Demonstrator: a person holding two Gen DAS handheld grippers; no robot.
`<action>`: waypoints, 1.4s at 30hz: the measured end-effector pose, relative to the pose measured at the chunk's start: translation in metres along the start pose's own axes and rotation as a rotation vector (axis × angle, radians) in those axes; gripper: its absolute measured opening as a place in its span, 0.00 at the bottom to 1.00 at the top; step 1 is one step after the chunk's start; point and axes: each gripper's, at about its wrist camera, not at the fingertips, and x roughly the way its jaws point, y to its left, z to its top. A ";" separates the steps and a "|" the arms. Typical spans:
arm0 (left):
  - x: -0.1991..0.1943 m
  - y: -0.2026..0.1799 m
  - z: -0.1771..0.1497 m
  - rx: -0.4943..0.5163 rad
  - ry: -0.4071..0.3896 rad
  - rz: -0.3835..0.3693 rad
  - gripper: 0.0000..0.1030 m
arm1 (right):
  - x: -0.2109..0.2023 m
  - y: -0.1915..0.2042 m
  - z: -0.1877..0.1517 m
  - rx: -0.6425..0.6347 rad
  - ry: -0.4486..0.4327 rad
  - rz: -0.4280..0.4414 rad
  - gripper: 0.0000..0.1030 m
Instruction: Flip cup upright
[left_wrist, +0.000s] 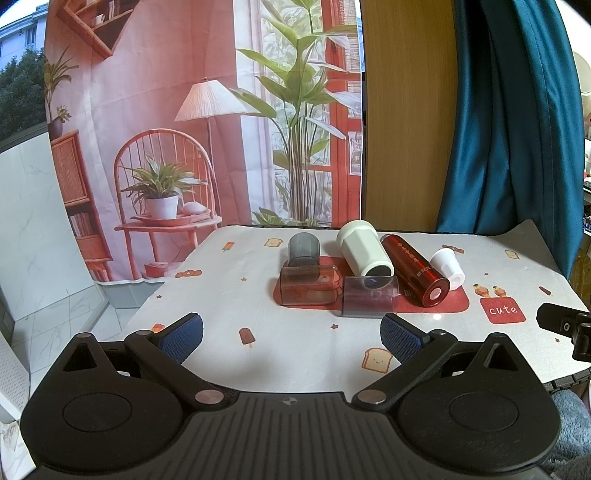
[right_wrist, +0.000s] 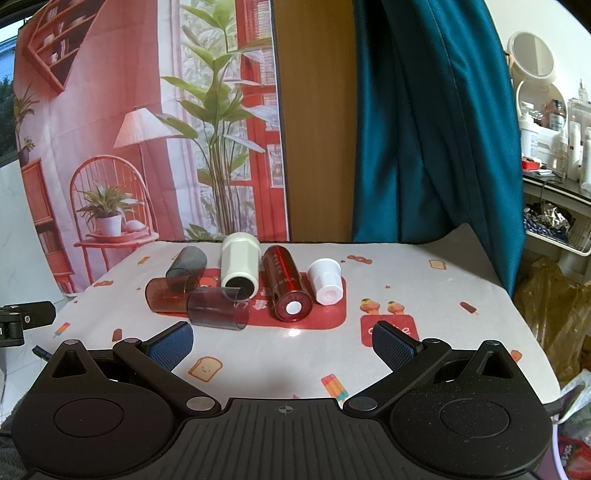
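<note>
Several cups lie on their sides on a red mat in the middle of the table. They are a smoky clear cup, a reddish clear cup, a grey cup, a big white cup, a shiny red cylinder and a small white cup. My left gripper is open and empty, short of the smoky cup. My right gripper is open and empty, short of the red cylinder.
The table carries a white cloth with printed toast, lollies and a red "cute" patch. A printed room backdrop and a blue curtain hang behind. The right gripper shows at the far right. Shelves with bottles stand to the right.
</note>
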 end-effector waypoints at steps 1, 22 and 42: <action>0.000 0.000 0.000 0.000 0.000 0.000 1.00 | 0.000 0.000 0.000 0.000 0.000 0.000 1.00; 0.000 0.000 0.000 0.000 0.000 -0.001 1.00 | 0.000 0.000 0.000 0.000 0.000 0.000 1.00; 0.001 0.000 -0.002 -0.008 0.010 0.008 1.00 | 0.000 -0.001 -0.001 0.008 -0.002 0.015 1.00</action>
